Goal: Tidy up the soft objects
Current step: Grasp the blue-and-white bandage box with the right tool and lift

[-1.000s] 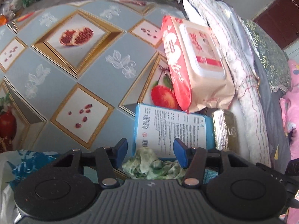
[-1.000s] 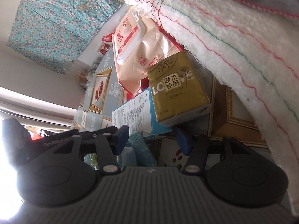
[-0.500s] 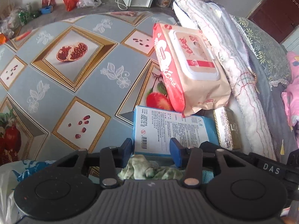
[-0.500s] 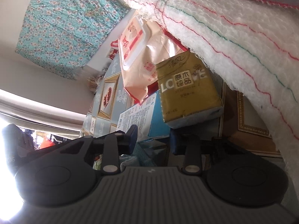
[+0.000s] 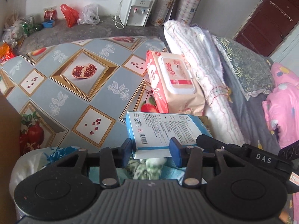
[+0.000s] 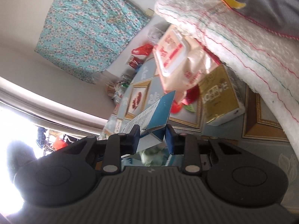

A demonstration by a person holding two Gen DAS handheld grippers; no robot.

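Blue tissue box [image 5: 158,130] is clamped at its near end by both left hand-held gripper [image 5: 151,147] and right hand-held gripper [image 6: 151,133], lifted off tabletop [image 5: 74,93]; next, carry and place it.

A lived-in home room: folded blankets [image 5: 196,59], a water dispenser [image 5: 135,9], a floral curtain [image 6: 89,28] and floor clutter
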